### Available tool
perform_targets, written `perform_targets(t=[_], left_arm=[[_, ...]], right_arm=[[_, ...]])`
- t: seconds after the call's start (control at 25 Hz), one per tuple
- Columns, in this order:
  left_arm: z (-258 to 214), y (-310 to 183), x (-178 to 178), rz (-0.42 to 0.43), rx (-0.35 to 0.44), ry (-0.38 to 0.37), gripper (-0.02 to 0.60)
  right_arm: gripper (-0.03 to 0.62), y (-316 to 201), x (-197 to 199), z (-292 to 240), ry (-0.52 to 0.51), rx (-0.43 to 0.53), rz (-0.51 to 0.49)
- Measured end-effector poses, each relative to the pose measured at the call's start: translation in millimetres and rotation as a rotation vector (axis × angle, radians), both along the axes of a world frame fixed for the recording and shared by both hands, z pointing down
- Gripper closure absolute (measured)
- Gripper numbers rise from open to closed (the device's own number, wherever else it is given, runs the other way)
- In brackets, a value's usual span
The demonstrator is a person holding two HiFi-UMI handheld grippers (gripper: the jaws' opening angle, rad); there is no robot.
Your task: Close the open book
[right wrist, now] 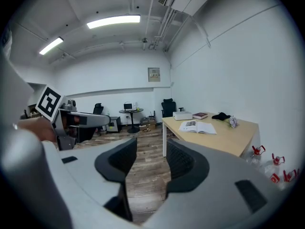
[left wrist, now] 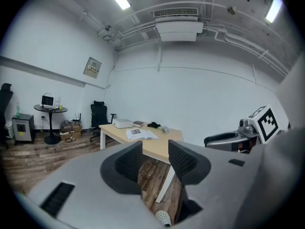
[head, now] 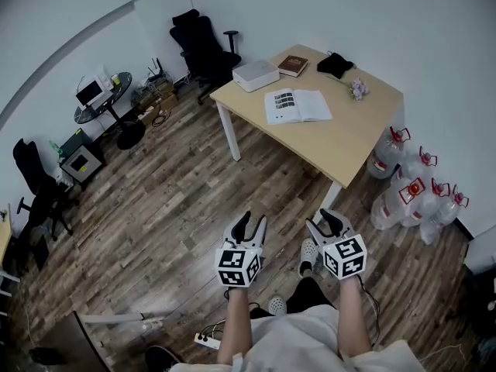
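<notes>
Floorboards [head: 170, 200] separate empty, gaping left tongs [head: 254, 222] and right tongs [head: 324, 222] from the open book [head: 297, 105].

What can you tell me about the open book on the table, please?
The open book lies flat, pages up, near the middle of the light wooden table, just in front of the white box. Its paper pages are white. The left page carries a block of small dark pictures and the right one looks like plain text, too small to read. The two halves bow slightly up from the spine. Nothing rests on it, and only the tabletop touches it.
</notes>
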State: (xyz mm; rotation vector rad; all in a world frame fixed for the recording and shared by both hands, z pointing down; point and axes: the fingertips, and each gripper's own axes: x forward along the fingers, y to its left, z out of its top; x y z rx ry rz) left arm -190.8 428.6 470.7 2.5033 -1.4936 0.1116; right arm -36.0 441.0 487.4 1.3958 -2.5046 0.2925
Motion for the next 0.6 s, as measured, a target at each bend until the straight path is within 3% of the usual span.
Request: perform_targets(t=[0.36,0.6], left_arm=[[11,-53,-6,-0.026,-0.015,-0.014,0.408],[14,-119,20,-0.009,-0.03,-0.026,0.408]], right_arm=[[0.396,-63,-8,17,-0.038,-0.047,-0.034],[0.405,-139,13,12,-0.049,-0.062,-0.04]])
